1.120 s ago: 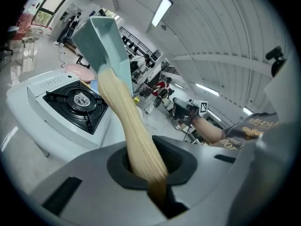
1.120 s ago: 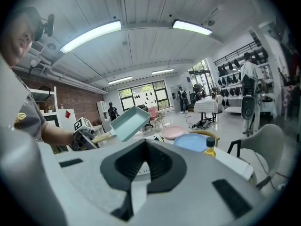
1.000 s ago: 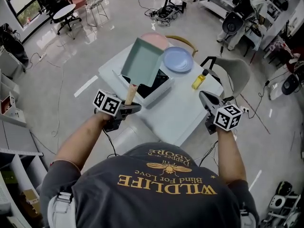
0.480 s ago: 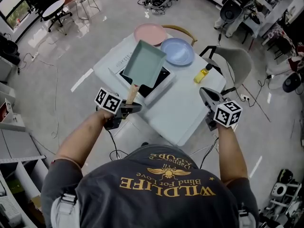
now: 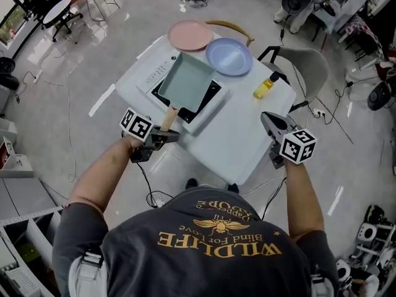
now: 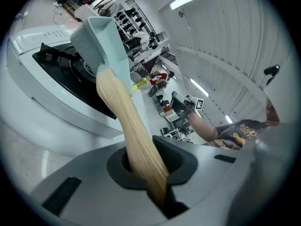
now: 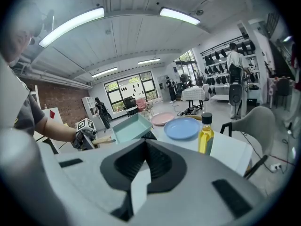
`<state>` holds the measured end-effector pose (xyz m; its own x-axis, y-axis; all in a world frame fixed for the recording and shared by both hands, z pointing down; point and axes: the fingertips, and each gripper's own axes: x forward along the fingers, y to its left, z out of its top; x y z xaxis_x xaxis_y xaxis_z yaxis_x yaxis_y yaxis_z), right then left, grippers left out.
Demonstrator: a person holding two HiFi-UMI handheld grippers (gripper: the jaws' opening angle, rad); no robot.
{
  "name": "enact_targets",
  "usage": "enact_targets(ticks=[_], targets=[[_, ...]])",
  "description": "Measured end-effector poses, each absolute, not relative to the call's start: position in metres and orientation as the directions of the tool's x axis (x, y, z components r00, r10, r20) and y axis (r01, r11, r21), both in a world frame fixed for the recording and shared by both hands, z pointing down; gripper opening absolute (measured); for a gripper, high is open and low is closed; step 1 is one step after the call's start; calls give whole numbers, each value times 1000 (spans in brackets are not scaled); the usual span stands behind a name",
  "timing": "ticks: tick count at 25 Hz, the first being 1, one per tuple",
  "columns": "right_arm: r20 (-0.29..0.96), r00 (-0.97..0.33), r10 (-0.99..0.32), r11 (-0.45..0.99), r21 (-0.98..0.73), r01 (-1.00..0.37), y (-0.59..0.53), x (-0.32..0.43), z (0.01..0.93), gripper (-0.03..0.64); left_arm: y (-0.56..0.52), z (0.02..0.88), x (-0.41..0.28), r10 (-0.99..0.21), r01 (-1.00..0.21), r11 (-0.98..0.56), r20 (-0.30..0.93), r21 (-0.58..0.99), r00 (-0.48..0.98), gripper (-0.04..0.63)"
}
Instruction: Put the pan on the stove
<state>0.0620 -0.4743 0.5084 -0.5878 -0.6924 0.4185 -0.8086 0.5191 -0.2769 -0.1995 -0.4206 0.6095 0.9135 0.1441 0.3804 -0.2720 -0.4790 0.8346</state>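
Note:
The mint-green rectangular pan [image 5: 185, 82] lies low and almost flat over the stove [image 5: 208, 99], a white single-burner unit with a black top. Whether it touches the burner I cannot tell. My left gripper [image 5: 162, 136] is shut on the pan's wooden handle [image 5: 168, 117] at the table's near-left edge. In the left gripper view the handle [image 6: 134, 135] runs up out of the gripper [image 6: 150, 173] to the pan [image 6: 101, 36], above the stove [image 6: 61, 74]. My right gripper [image 5: 267, 121] hangs off the table's right edge, shut and empty [image 7: 143, 173].
A pink plate [image 5: 192, 35] and a blue plate [image 5: 229, 56] sit at the far side of the white table [image 5: 241, 135]. A yellow oil bottle [image 5: 265, 86] stands right of the stove. A grey chair [image 5: 309, 73] is behind the table's right corner.
The pan has tipped down from a steep tilt to nearly flat over the stove. My left gripper keeps its hold on the handle. The right gripper has barely moved.

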Motion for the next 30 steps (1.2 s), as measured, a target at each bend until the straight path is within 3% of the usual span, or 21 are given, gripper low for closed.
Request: enact_targets(ticks=[10, 15, 19, 23, 30], targets=[[435, -572, -695, 494, -289, -820, -476, 54, 518, 0, -430, 614, -216, 287, -175, -439, 322, 881, 902, 51], [440, -567, -696, 484, -296, -824, -474, 55, 521, 0, -434, 627, -225, 332, -226, -472, 410, 852, 850, 57], [442, -561, -699, 474, -302, -828, -472, 60, 522, 0, -447, 641, -233, 263, -351, -551, 557, 757, 788, 55], [440, -561, -702, 468, -309, -828, -471, 59, 523, 0, -463, 637, -241, 139, -449, -574, 622, 685, 770, 87], [435, -571, -696, 482, -306, -821, -471, 49, 518, 0, -470, 623, -257, -32, -549, -603, 671, 578, 741, 227]])
